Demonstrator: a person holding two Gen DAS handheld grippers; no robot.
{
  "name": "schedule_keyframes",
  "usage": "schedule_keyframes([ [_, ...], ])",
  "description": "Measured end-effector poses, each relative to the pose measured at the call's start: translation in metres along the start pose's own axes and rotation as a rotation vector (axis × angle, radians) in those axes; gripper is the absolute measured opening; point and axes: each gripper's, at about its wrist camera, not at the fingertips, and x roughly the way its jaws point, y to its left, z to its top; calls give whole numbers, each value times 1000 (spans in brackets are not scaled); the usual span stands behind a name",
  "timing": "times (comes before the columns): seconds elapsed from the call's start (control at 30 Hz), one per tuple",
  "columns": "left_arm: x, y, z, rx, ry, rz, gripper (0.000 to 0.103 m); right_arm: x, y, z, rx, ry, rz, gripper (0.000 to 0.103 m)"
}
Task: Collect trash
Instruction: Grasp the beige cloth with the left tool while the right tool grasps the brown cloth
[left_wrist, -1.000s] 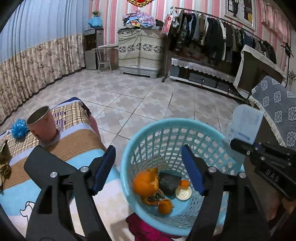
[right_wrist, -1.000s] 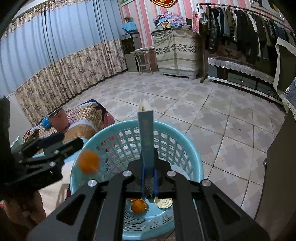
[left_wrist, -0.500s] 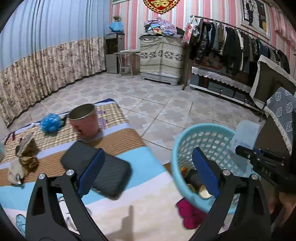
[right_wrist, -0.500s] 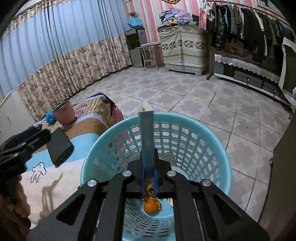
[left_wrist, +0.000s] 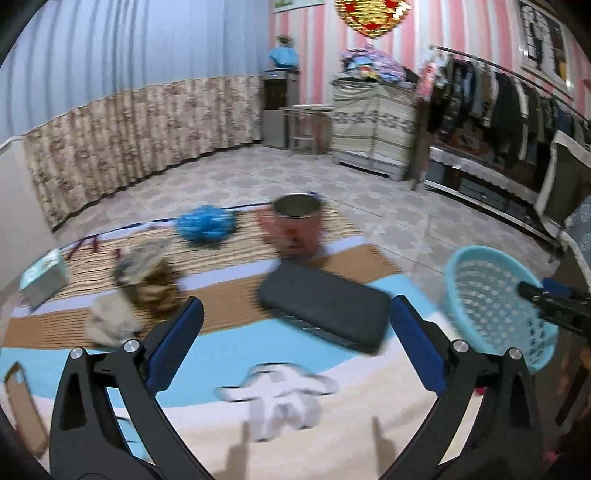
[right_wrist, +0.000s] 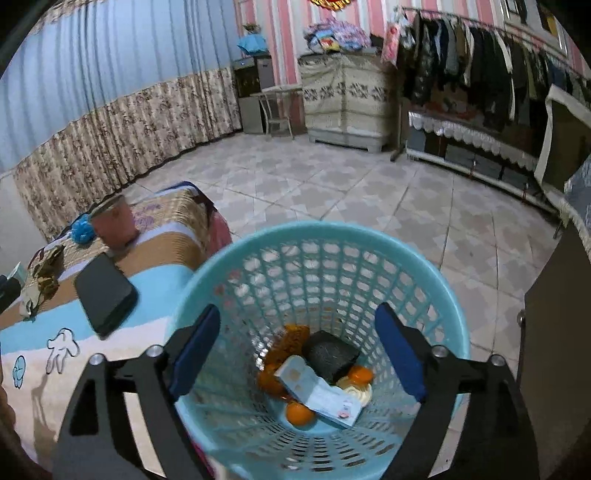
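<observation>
Trash now lies mostly in the blue basket (right_wrist: 321, 295), though some waits on the bed.

Left wrist view: your left gripper (left_wrist: 295, 347) has swung away from the basket (left_wrist: 491, 306), which a second ago sat right under it and now stands at the far right. Its jaws are spread wide with nothing between them. Ahead on the bed (left_wrist: 207, 354) you have the black case (left_wrist: 325, 314), the pink cup (left_wrist: 297, 229), a blue scrubber ball (left_wrist: 205, 225), and at the left a blurred heap of crumpled scraps (left_wrist: 140, 280) and a small box (left_wrist: 42, 277). The scraps look like your next target.

Right wrist view: your right gripper (right_wrist: 295, 354) hangs over the basket with jaws parted and empty. The paper slip (right_wrist: 319, 393) it was pinching half a second ago rests at the bottom, on the orange peels (right_wrist: 284, 350) and beside a dark block (right_wrist: 328, 354). That drop is done, so you can bring this gripper back toward the bed.
</observation>
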Motion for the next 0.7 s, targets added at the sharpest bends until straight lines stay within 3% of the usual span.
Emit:
schedule_keyframes([
  [0.27, 0, 121, -4, -82, 21, 172, 97, -19, 112, 13, -101, -73, 120, 94],
  [0.5, 23, 199, -21, -193, 61, 221, 97, -6, 218, 15, -216, -66, 204, 96],
  [0.7, 50, 223, -35, -191, 130, 220, 96, 14, 268, 20, -281, -26, 225, 96],
])
